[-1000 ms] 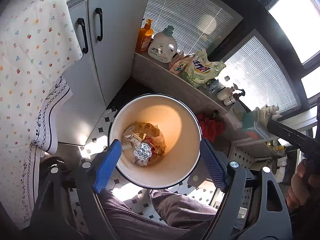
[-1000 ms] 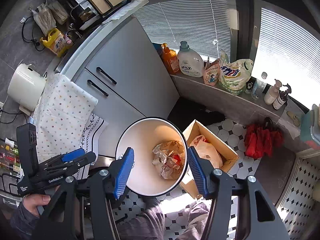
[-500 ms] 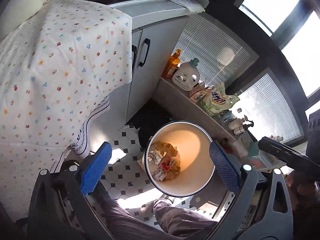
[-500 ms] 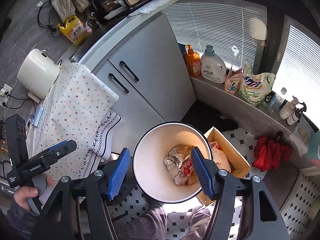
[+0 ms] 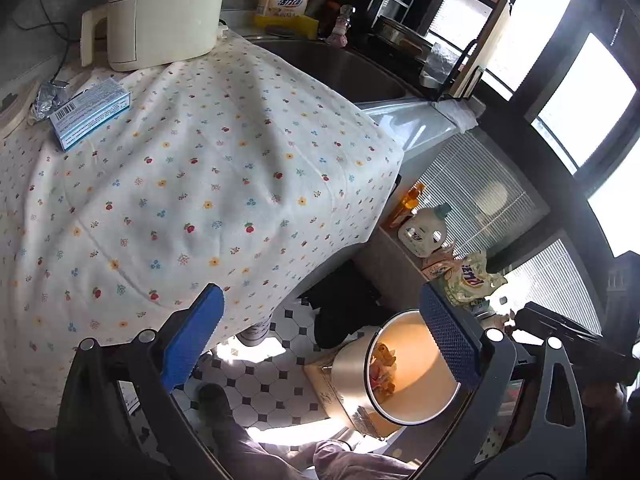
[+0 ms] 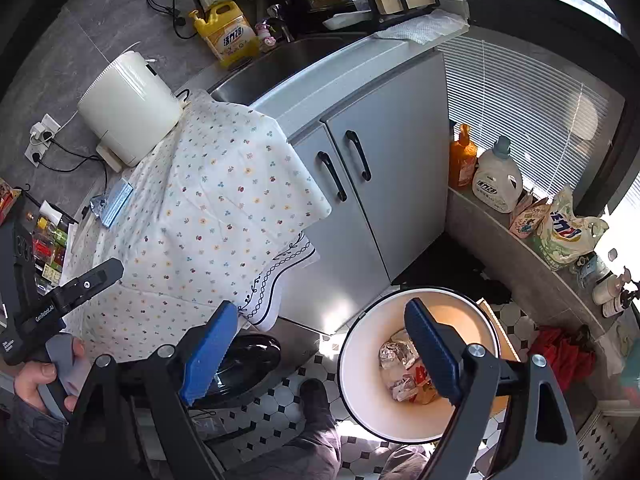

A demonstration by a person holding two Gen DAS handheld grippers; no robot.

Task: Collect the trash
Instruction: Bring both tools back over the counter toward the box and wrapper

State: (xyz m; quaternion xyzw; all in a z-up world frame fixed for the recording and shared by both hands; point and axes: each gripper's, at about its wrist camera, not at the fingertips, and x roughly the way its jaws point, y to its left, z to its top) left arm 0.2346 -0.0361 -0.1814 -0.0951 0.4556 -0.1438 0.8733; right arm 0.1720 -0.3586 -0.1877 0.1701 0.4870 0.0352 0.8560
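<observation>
Beside the cloth's edge (image 5: pixel 384 152), both hand-held grippers seemingly gape

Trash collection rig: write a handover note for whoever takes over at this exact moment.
Left gripper: open, empty, facing the floral cloth.
Right gripper: open, empty, above the bin.
Done: crumpled foil and wrappers lie in the bin.
Left: a blue box and a crumpled foil piece beside it sit on the cloth near the white appliance; probably next to collect.

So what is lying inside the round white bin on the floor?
The bin holds crumpled wrappers and a foil ball. Whatever lies beneath them is covered.
</observation>
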